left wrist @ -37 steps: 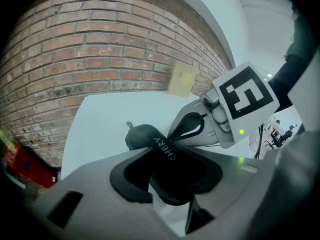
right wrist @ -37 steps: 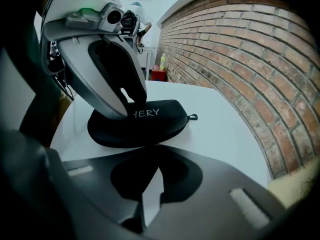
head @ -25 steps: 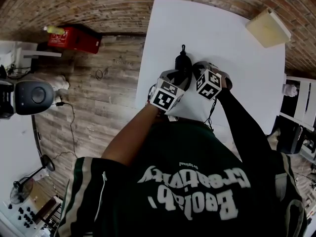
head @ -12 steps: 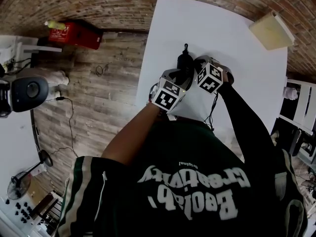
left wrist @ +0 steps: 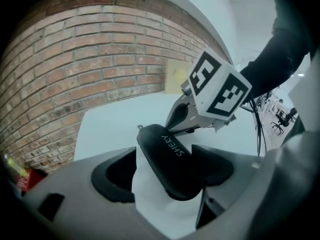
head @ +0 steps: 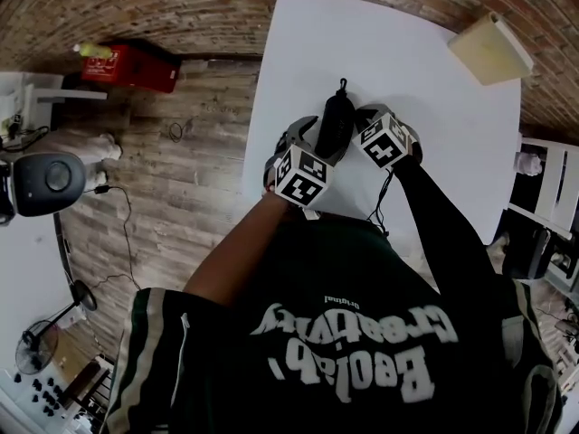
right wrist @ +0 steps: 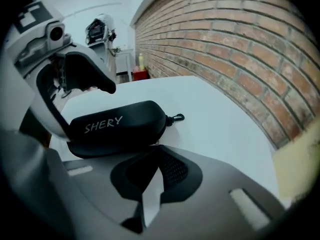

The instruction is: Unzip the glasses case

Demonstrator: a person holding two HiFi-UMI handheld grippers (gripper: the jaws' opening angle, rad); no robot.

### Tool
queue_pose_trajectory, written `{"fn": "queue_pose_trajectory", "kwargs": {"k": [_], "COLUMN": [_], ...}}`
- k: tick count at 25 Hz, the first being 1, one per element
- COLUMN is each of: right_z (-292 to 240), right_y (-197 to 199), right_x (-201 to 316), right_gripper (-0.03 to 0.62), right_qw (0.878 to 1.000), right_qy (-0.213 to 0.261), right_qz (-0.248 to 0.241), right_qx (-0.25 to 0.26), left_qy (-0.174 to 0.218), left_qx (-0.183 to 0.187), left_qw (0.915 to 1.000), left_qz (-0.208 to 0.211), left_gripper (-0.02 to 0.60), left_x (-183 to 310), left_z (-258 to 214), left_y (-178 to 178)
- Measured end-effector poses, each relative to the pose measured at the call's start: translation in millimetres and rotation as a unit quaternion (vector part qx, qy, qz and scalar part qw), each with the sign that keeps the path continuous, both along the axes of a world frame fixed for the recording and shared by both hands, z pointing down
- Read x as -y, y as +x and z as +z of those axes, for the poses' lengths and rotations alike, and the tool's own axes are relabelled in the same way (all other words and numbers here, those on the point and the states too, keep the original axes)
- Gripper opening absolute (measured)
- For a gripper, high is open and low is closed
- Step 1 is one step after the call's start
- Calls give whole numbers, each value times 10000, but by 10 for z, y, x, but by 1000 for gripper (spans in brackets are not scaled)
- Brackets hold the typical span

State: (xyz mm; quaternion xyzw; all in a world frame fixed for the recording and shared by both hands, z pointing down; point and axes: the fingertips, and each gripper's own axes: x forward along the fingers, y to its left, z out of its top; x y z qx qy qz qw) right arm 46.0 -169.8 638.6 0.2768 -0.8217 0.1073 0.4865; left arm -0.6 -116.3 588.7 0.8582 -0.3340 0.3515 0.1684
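Note:
A black zipped glasses case (head: 333, 125) with white "SHERY" lettering lies on the white table (head: 407, 43), its small clip (head: 341, 86) pointing away from me. My left gripper (head: 317, 143) straddles the near end of the case (left wrist: 172, 164). Its jaws have just been opening: the left pad (left wrist: 120, 176) stands clear of the case and the right pad is at its side. My right gripper (right wrist: 159, 149) is shut, with its tips at the long side edge of the case (right wrist: 117, 126). Whether they pinch the zip pull is hidden.
A beige box (head: 493, 48) sits at the table's far right corner. On the wooden floor to the left are a red box (head: 127, 66) and a speaker (head: 45, 183). The table's left edge runs close to the left gripper. A brick wall lies beyond the table.
The left gripper's jaws have spread apart around the case, and its marker cube has shifted slightly down and left. More of the case now shows between the grippers. The right gripper has barely moved.

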Motion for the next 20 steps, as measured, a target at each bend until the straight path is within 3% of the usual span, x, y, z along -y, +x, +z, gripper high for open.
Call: {"fn": "queue_pose_trajectory", "kwargs": {"k": [2, 5, 7, 9, 16, 20], "right_z": [24, 4, -27, -55, -85, -114], "right_y": [117, 214, 253, 307, 263, 146], "right_x": [-32, -89, -160, -232, -664, -881], "right_gripper": [14, 14, 14, 14, 14, 14], "right_qw": [9981, 9928, 9932, 9939, 9962, 9962], "right_qy": [-187, -393, -380, -312, -369, -416], "right_qz": [581, 1069, 1038, 1000, 704, 575], "right_qx": [123, 376, 374, 340, 363, 512], "left_qy": [-129, -233, -162, -104, -186, -133], "left_qx": [69, 417, 642, 634, 429, 211], "left_qw": [9996, 9981, 9975, 9979, 9972, 9978], "left_qz": [244, 394, 226, -35, -591, -608], "left_gripper": [392, 391, 327, 292, 276, 279], "left_x": [-117, -225, -198, -134, -9, 1], "left_z": [63, 234, 293, 278, 270, 195], "left_y": [102, 134, 43, -55, -287, -290]}}
